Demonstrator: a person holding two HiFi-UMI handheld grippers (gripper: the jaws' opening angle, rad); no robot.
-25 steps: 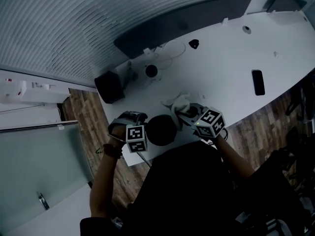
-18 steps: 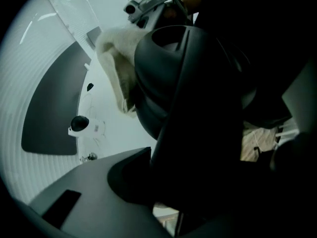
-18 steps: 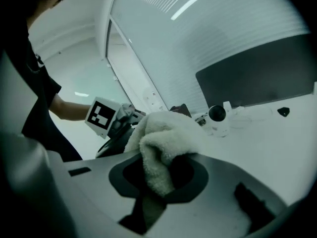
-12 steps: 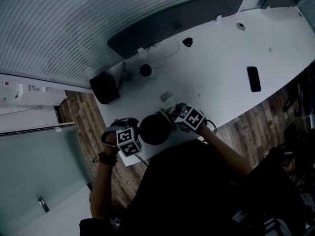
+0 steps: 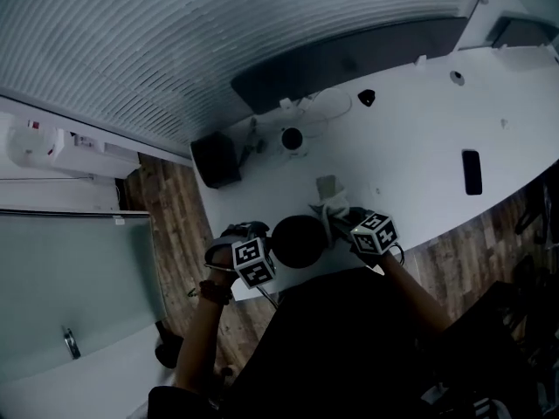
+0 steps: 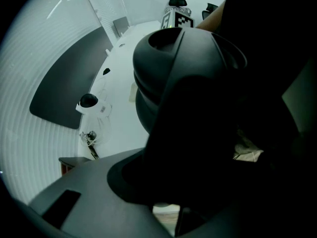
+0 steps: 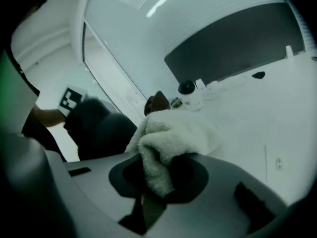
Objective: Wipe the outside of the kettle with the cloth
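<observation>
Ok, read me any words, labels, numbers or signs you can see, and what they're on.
No readable text anywhere.
Left marker cube and right marker cube: black-and-white square patterns only, no letters.
White unit: small red mark, too small to read.

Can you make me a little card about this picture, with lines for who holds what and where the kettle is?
Place: white table
Kettle: round black kettle, on the table's edge nearest the person
Left side: left gripper, jaws have just been closing a little, shut on the kettle's handle
Right side: right gripper, shut on a fluffy white cloth
Cloth and kettle: cloth is close beside the kettle; whether they touch cannot be told
Also on table: flat black rectangle, far from the kettle
</observation>
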